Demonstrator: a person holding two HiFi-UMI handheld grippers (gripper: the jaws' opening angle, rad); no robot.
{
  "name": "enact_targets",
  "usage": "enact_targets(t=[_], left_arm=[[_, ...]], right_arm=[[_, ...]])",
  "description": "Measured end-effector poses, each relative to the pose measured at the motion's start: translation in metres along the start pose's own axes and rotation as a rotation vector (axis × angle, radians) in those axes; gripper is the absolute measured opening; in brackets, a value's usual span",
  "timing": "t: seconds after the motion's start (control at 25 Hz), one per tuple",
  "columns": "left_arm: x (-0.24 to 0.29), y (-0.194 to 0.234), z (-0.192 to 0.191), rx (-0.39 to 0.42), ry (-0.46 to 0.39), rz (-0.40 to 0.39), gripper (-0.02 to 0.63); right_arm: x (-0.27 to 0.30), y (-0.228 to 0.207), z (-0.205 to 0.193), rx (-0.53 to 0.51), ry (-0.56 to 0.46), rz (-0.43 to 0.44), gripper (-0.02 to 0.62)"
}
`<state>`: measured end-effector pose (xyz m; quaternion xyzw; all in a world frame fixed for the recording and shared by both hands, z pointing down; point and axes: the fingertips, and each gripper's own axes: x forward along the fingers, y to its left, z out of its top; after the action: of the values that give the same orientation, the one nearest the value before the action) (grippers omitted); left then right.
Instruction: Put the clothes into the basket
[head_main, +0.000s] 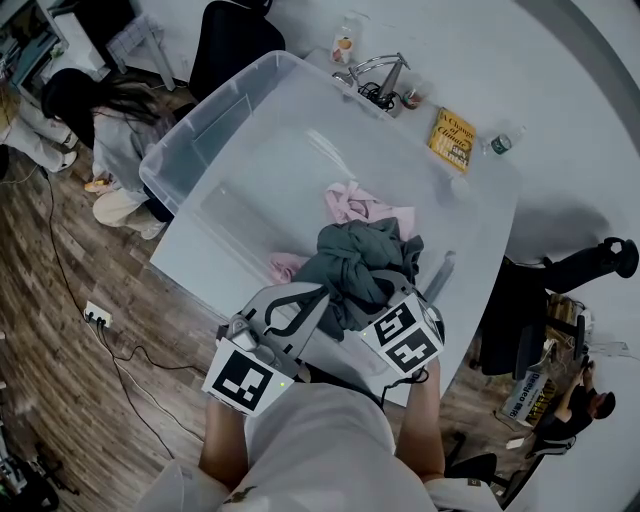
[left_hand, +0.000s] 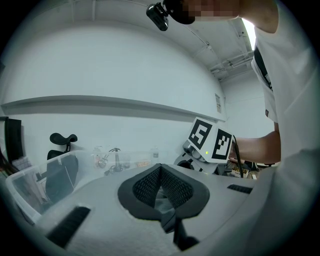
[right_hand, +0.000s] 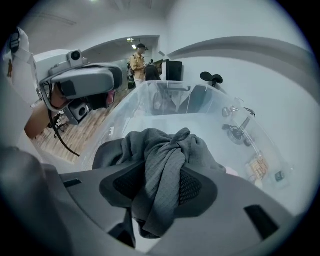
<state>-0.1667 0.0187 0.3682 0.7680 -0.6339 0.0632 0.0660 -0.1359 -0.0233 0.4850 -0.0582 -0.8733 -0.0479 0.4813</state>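
Observation:
A clear plastic bin (head_main: 200, 120) stands on the white table. Inside it lies a pink garment (head_main: 355, 203), with a small pink piece (head_main: 285, 266) nearer to me. A grey garment (head_main: 362, 262) is bunched over the bin's near side. My left gripper (head_main: 322, 292) is shut on a fold of that grey cloth (left_hand: 162, 204), and only a little of it shows between the pads. My right gripper (head_main: 388, 292) points steeply down. A thick bunch of the grey garment (right_hand: 165, 165) fills the gap in my right gripper (right_hand: 160, 194), touching both pads and hanging below them.
A yellow book (head_main: 452, 138), a small bottle (head_main: 503, 143) and a tangle of cables and tools (head_main: 380, 82) lie on the table beyond the bin. A person (head_main: 105, 125) crouches on the wooden floor at the left. A black chair (head_main: 235, 35) stands behind the bin.

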Motion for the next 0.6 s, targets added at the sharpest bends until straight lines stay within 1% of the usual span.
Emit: enact_targets(t=[0.08,0.16,0.2,0.28,0.36,0.4,0.48,0.6], left_arm=[[0.000,0.000,0.001,0.003,0.002,0.000,0.005],[0.000,-0.001,0.001,0.006,0.001,0.000,0.005],[-0.001,-0.001,0.001,0.007,0.000,0.001,0.005],[-0.001,-0.001,0.001,0.011,-0.002,0.002,0.005],[-0.002,-0.003,0.001,0.014,-0.004,0.002,0.005],[-0.002,-0.004,0.002,0.014,-0.007,0.001,0.005],[-0.002,-0.005,0.005,0.014,-0.018,0.000,0.005],[-0.004,-0.005,0.010,0.010,-0.033,0.002,0.005]], right_arm=[[0.002,-0.001,-0.005,-0.032,0.048,-0.020,0.185],[0.000,-0.003,-0.005,-0.064,0.063,-0.054,0.225],[-0.003,-0.005,-0.002,-0.083,0.052,-0.079,0.237],[-0.012,-0.010,0.006,-0.116,0.023,-0.130,0.238],[-0.021,-0.015,0.010,-0.123,-0.012,-0.166,0.238],[-0.026,-0.018,0.013,-0.114,-0.044,-0.177,0.238],[-0.038,-0.019,0.022,-0.077,-0.151,-0.178,0.238],[-0.062,-0.015,0.041,0.001,-0.377,-0.142,0.235]])
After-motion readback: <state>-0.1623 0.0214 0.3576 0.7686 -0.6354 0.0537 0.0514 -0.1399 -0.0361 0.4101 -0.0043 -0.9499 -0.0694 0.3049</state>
